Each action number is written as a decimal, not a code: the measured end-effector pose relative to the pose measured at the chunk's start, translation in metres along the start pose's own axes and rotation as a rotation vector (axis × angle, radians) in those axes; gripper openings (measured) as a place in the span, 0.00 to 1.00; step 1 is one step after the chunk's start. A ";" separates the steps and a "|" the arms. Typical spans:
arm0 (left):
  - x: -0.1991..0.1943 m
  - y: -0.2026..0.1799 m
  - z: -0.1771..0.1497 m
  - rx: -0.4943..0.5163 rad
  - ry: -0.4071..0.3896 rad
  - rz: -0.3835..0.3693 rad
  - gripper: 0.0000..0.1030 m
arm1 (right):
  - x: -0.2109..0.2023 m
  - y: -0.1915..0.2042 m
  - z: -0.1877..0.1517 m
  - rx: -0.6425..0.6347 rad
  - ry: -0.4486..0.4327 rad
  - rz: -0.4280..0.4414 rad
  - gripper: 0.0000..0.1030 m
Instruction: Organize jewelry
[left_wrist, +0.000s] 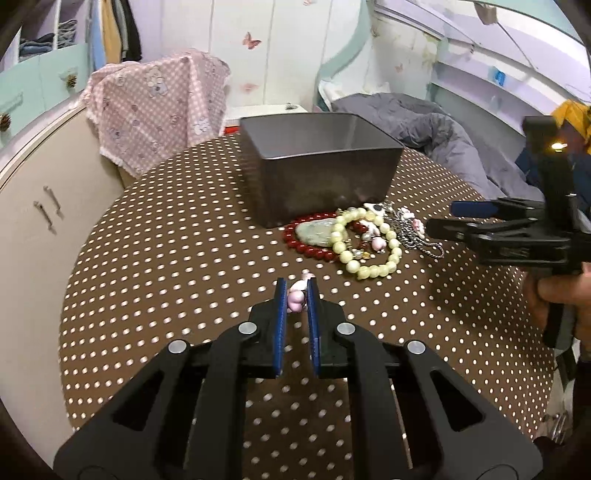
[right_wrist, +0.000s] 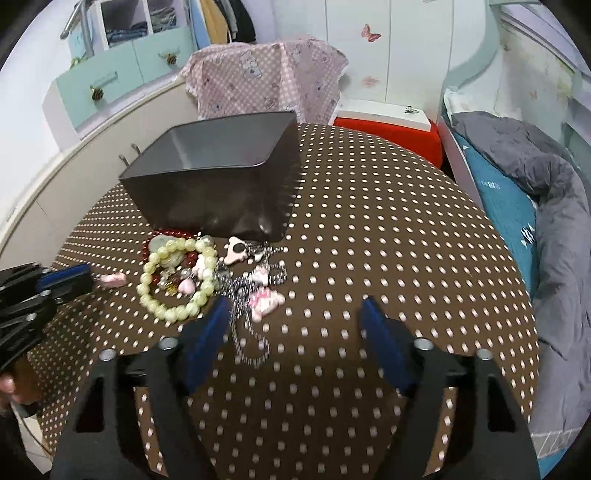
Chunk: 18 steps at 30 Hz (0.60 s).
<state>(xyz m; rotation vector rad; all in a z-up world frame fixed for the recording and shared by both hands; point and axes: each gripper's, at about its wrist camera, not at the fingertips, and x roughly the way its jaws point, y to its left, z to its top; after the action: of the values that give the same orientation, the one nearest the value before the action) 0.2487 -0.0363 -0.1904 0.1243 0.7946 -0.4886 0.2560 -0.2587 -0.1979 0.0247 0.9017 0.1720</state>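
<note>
A dark grey box (left_wrist: 321, 166) stands on the brown dotted tablecloth (left_wrist: 184, 240). In front of it lies a heap of jewelry: a pale green bead bracelet (left_wrist: 369, 243), a red bead bracelet (left_wrist: 306, 247), a jade pendant (left_wrist: 317, 232) and a silver chain (left_wrist: 417, 236) with pink charms. My left gripper (left_wrist: 296, 286) is shut on a small pink charm (left_wrist: 297, 301), just above the cloth, near side of the heap. My right gripper (right_wrist: 295, 306) hangs open over the chain (right_wrist: 240, 325); the chain lies by its left finger, untouched. It also shows at right (left_wrist: 443, 218).
A chair draped in pink dotted cloth (left_wrist: 155, 107) stands behind the table. A beige cabinet (left_wrist: 33, 206) lines the left side. A bed with a grey quilt (right_wrist: 554, 206) runs along the right, with a red box with a white lid (right_wrist: 388, 122) beside it.
</note>
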 end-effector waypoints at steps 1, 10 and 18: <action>-0.001 0.001 -0.001 -0.006 -0.002 0.005 0.11 | 0.004 0.001 0.002 -0.006 0.003 0.000 0.58; -0.002 0.009 -0.007 -0.033 -0.001 0.019 0.11 | 0.007 0.012 -0.005 -0.094 0.005 -0.001 0.19; -0.017 0.009 0.001 -0.037 -0.046 0.010 0.11 | -0.037 -0.015 -0.010 0.020 -0.077 0.112 0.20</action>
<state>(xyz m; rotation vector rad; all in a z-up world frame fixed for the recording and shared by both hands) 0.2435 -0.0223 -0.1787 0.0824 0.7569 -0.4661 0.2274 -0.2797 -0.1766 0.0998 0.8260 0.2651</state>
